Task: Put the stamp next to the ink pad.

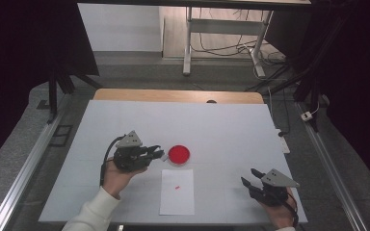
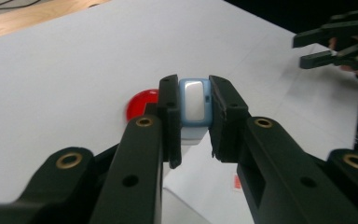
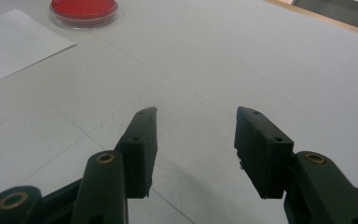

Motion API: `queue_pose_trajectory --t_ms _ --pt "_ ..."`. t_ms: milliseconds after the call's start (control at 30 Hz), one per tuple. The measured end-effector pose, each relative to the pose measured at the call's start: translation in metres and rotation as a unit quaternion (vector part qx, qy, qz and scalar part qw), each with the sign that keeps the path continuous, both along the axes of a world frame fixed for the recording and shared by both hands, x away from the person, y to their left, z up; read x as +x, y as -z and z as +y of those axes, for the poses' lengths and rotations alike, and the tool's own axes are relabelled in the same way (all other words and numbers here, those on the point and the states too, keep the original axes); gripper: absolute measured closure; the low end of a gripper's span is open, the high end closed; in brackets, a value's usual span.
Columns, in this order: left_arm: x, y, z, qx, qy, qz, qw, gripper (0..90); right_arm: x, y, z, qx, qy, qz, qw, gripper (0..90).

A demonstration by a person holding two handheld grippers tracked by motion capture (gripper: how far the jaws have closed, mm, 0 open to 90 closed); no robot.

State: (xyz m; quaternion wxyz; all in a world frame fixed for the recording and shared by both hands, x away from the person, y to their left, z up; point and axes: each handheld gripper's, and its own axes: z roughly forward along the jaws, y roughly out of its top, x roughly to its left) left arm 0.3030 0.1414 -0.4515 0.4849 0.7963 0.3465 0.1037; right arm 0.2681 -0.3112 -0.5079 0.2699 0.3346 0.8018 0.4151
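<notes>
A round red dish (image 1: 178, 154) sits near the middle of the white table; it shows as well in the left gripper view (image 2: 142, 103) and the right gripper view (image 3: 84, 10). My left gripper (image 1: 158, 153) hovers just left of the dish, shut on a small light-blue and white block (image 2: 195, 102) held between its jaws. A white paper sheet (image 1: 177, 191) with a small red mark (image 1: 177, 187) lies in front of the dish. My right gripper (image 1: 249, 176) rests open near the front right of the table, nothing between its fingers (image 3: 195, 140).
The white table (image 1: 221, 130) has a wooden far edge (image 1: 178, 96). Beyond it stand a metal desk frame (image 1: 188, 43) and loose cables (image 1: 231, 48) on the floor. Rails run along both sides of the table.
</notes>
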Motion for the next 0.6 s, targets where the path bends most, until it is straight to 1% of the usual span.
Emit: queue_pose_trajectory --t_ms 67,100,133,167,233,300,367,567,600 --pt "0.007 0.004 0.000 0.007 -0.008 0.005 0.9999 75.7 0.001 0.000 -0.001 0.000 0.001 0.001 1.0000 48.8" --pt "0.011 0.006 0.000 0.012 -0.013 0.007 0.9998 75.7 0.001 0.000 -0.001 -0.004 0.004 0.002 1.0000 48.7" --pt "0.015 0.008 0.000 0.018 -0.017 0.011 0.9996 75.7 0.001 0.000 -0.002 -0.002 0.003 0.003 1.0000 48.6" --pt "0.020 0.010 -0.001 0.024 -0.021 0.015 0.9994 75.7 0.001 0.000 -0.003 -0.002 0.007 0.002 1.0000 48.6" --pt "0.028 0.015 -0.004 0.038 -0.027 0.023 0.9987 75.7 0.001 -0.001 -0.004 0.005 0.008 0.001 1.0000 48.6" --pt "0.036 0.020 -0.006 0.044 -0.030 0.032 0.9981 75.7 0.001 -0.001 -0.005 0.004 0.009 0.001 1.0000 48.6" --pt "0.042 0.023 -0.009 0.058 -0.035 0.035 0.9971 75.7 0.002 0.000 -0.005 0.004 0.010 0.001 0.9999 48.6" --pt "0.058 0.034 -0.013 0.073 -0.052 0.050 0.9947 75.7 0.002 0.001 -0.004 0.002 0.011 0.004 0.9999 48.6" --pt "0.060 0.035 -0.013 0.077 -0.054 0.050 0.9943 75.7 0.002 0.001 -0.004 0.001 0.011 0.005 0.9999 48.5"
